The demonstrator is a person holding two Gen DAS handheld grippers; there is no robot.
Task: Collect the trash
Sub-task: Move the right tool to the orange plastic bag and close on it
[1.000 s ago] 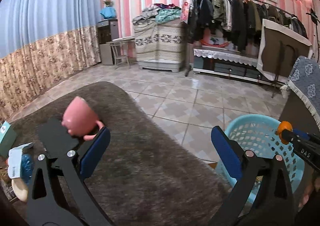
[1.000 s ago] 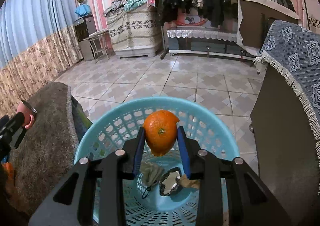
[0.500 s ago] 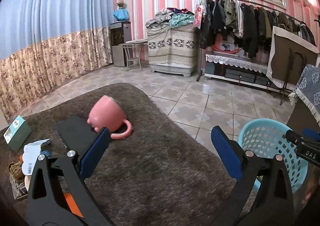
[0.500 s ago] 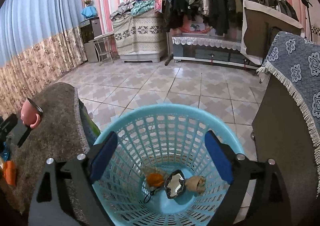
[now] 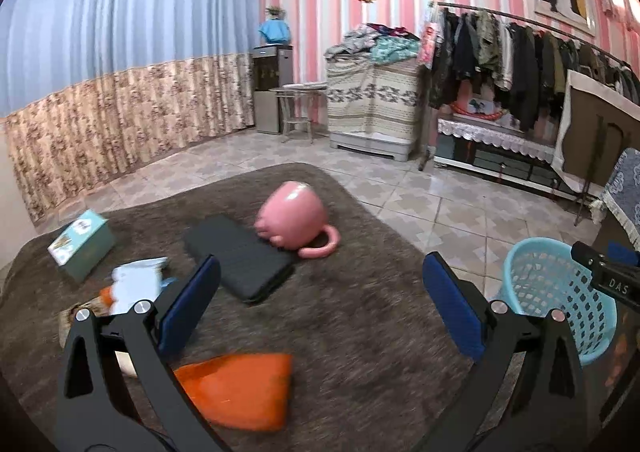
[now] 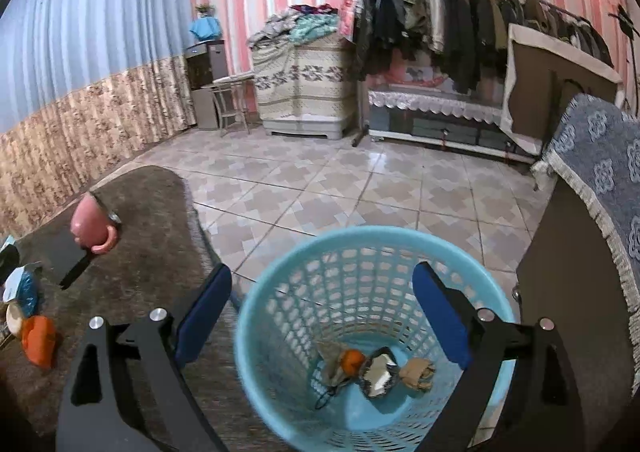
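The right claw (image 6: 322,308) is held spread wide & empty right above the blue basket (image 6: 280,292), which stands on the tiled floor just beyond the right edge of the worktop (image 5: 360,312); that placement makes sense, since the bin is within easy reach of the brown-covered surface. Inside the basket an orange (image 6: 353,359), a silvery wrapper (image 6: 378,372) & a tan crumpled bit (image 6: 416,371) are seen at the bottom, so part of the job is judged done.

The left claw (image 5: 320,300) is likewise released, nothing gripped, and is kept over the worktop, aimed at what is left. An orange wrapper (image 5: 240,388) lies near, just below & left of the gap between the fingers, partly hidden by the left finger. Further left a white-blue packet (image 5: 136,284) is seen behind the left finger, w/ other small bits too blurred to name. A pink mug (image 5: 294,218) lies tipped on its side, touching a black flat case (image 5: 236,256), & a teal box (image 5: 82,244) sits at far left; these are prob. not trash.
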